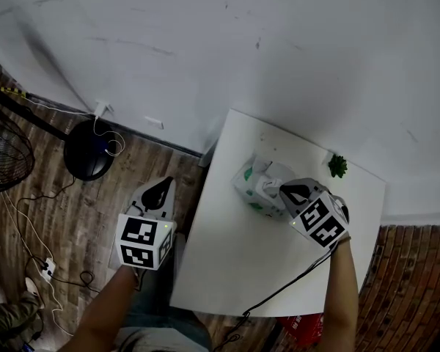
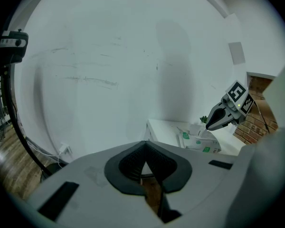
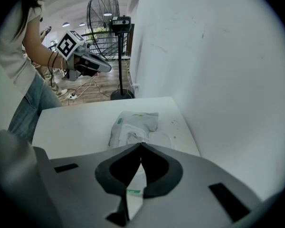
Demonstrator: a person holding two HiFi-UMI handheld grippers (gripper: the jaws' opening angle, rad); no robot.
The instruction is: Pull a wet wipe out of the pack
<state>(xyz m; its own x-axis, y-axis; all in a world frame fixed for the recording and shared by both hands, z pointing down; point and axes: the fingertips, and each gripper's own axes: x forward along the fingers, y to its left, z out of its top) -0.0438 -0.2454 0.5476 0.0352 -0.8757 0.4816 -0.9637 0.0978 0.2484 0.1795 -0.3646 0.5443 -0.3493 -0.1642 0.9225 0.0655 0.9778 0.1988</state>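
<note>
The wet wipe pack [image 1: 251,187] [image 3: 133,122], white with green print, lies near the far edge of the white table [image 1: 242,262]. My right gripper [image 1: 282,191] [image 3: 141,145] is shut with its tips right at the pack's opening, pinching a crumpled bit of wet wipe [image 3: 132,137]. The jaws hide the exact hold. The left gripper view shows the pack [image 2: 199,141] with the right gripper [image 2: 208,123] just above it. My left gripper [image 1: 166,182] [image 2: 145,144] is shut and empty, held over the floor left of the table.
A small green plant [image 1: 338,166] stands at the table's far corner. A white wall runs right behind the table. On the wooden floor to the left are a fan [image 1: 4,152], its round black base [image 1: 88,150] and cables.
</note>
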